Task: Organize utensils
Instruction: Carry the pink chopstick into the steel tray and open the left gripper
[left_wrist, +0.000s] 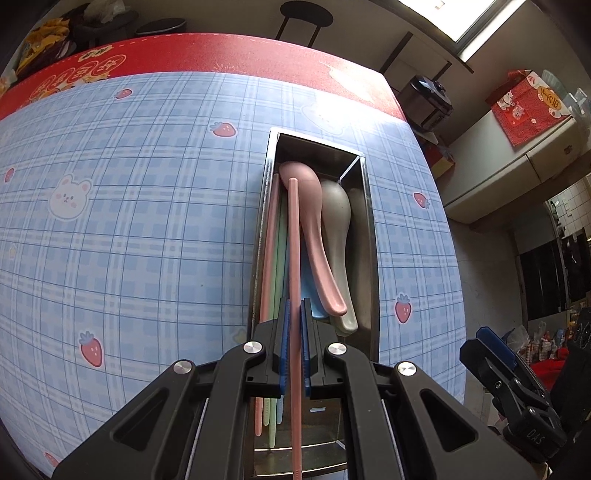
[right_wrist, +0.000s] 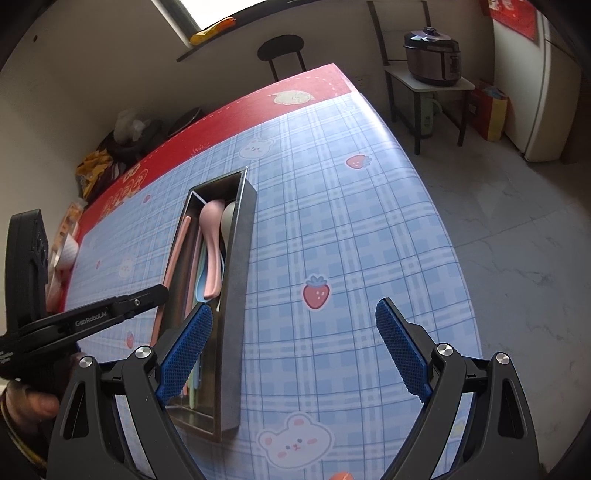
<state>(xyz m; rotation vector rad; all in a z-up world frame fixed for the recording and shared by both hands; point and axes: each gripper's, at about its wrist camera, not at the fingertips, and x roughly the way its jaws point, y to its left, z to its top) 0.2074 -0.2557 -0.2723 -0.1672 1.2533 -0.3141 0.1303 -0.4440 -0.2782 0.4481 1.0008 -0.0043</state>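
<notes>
The left gripper (left_wrist: 294, 325) has its fingers pinched tight on a pink chopstick (left_wrist: 293, 258), which hangs lengthwise over the metal tray (left_wrist: 371, 236) with its far tip toward twelve o'clock, above the pink spoon (left_wrist: 314, 229) and beside the grey spoon (left_wrist: 338, 236) lying inside. The step in hand looks like placing this chopstick among the others along the tray's nine o'clock wall. The next move would call for lowering it until it lies flat between the walls, then letting the fingers part.

The right gripper (right_wrist: 295, 347) has its fingers spread wide and empty, one pad over the tray's near end, the other above the bare checked tabletop (right_wrist: 351, 229) at three o'clock of the tray.

The left wrist view shows the pinch itself and the tray's contents from above. Only the right wrist view shows the tray's outer side wall, a hand (right_wrist: 26, 402) behind the left tool, and a cooker (right_wrist: 432, 55) on a side stand.
</notes>
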